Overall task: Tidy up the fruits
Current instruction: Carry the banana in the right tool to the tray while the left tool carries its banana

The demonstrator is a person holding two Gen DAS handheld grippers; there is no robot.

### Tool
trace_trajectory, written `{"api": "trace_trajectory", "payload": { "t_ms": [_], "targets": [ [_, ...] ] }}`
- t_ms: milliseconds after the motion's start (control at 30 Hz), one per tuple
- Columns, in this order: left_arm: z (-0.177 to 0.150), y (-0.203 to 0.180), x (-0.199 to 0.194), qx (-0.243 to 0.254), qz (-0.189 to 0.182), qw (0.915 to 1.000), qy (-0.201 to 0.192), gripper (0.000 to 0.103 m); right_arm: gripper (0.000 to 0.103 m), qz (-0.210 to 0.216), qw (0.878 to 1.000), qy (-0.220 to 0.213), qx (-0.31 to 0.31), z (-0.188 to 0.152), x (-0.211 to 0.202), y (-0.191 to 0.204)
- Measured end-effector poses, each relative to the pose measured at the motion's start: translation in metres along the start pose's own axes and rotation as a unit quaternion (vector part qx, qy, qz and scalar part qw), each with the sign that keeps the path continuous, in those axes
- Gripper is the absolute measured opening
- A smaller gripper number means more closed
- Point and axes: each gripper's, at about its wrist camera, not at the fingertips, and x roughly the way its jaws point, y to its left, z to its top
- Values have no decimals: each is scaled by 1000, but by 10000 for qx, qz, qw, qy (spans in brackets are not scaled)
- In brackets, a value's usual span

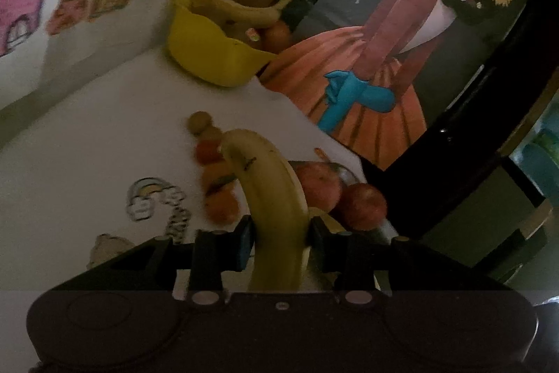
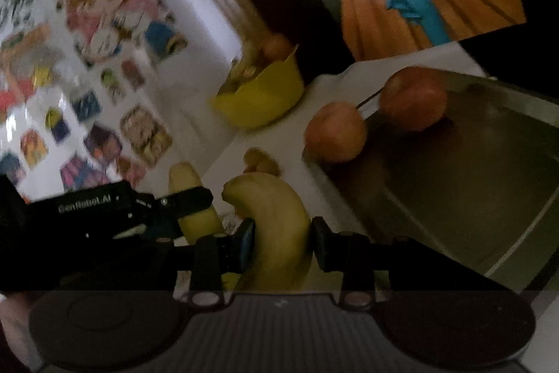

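My left gripper (image 1: 279, 242) is shut on a yellow banana (image 1: 269, 198) and holds it above the white table. My right gripper (image 2: 281, 242) is shut on a second banana (image 2: 276, 222). In the right wrist view the left gripper (image 2: 167, 215) shows at the left with its banana (image 2: 190, 194). A yellow bowl (image 1: 209, 55) at the far end holds bananas and an orange; it also shows in the right wrist view (image 2: 262, 97). Two reddish apples (image 2: 335, 131) (image 2: 414, 102) lie in a metal tray (image 2: 471, 180).
A row of small fruits (image 1: 209, 163) lies on the white table (image 1: 87, 145). Stickers cover the white wall (image 2: 104, 58) at the left. A picture of a girl in an orange dress (image 1: 367, 58) stands behind the table.
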Motion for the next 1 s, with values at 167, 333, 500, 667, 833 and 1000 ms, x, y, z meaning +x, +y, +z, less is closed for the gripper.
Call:
{"api": "trace_trajectory", "payload": {
  "t_ms": [167, 333, 500, 667, 833, 1000],
  "targets": [
    [7, -23, 7, 89, -226, 9997, -36, 36, 39, -5, 9983, -365, 454, 13, -14, -22],
    [11, -48, 21, 149, -421, 9990, 50, 36, 39, -225, 9942, -778, 702, 22, -27, -40],
    [7, -65, 48, 128, -549, 9978, 353, 36, 39, -499, 9881, -1075, 978, 29, -37, -62],
    [-4, -78, 73, 208, -621, 9960, 614, 36, 39, -883, 9797, -1339, 1204, 34, -45, -81],
    [-13, -90, 94, 325, -612, 9942, 824, 36, 39, -1220, 9728, -1430, 1355, 38, -46, -94],
    [-18, -95, 103, 389, -518, 9944, 833, 36, 39, -1375, 9714, -1340, 1398, 39, -40, -100]
  ]
}}
